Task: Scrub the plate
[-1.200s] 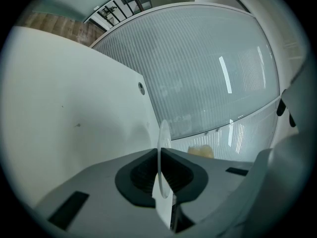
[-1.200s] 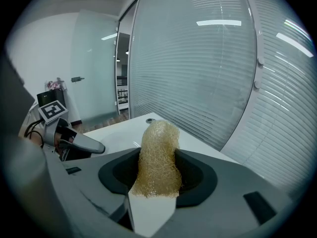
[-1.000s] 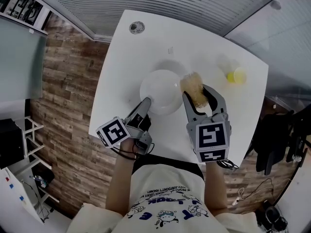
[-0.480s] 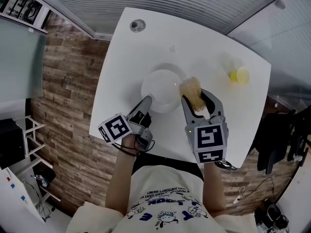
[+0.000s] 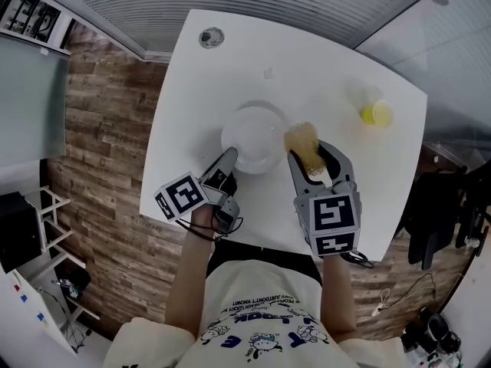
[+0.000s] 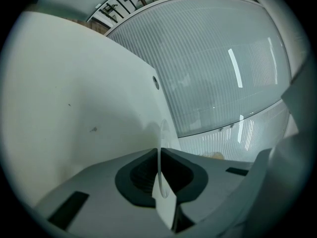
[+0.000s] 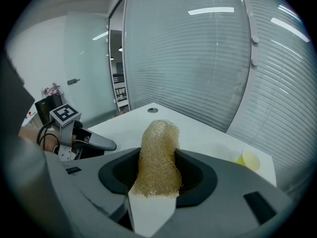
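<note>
Left gripper (image 5: 229, 158) clamped on near rim of white plate (image 5: 253, 133); thin plate edge between its pads in left gripper view. Plate at middle of white table (image 5: 330, 60). Right gripper (image 5: 309, 153) pinching tan mesh scrubber (image 5: 302, 139); scrubber just beside plate's right edge. Yellow cup (image 5: 377, 115) well apart, far right.

Two hand-held grippers: one left gripper (image 5: 228, 158) and one right gripper (image 5: 309, 156). One white plate (image 5: 253, 136), its rim at the left gripper's tips. One tan mesh scrubber (image 5: 304, 142) between the right gripper's jaws. One yellow cup (image 5: 377, 114), beyond the right gripper and to its right. One white table (image 5: 230, 75), with one round port (image 5: 210, 37) far beyond the left gripper. One person (image 5: 261, 313) behind both grippers.
</note>
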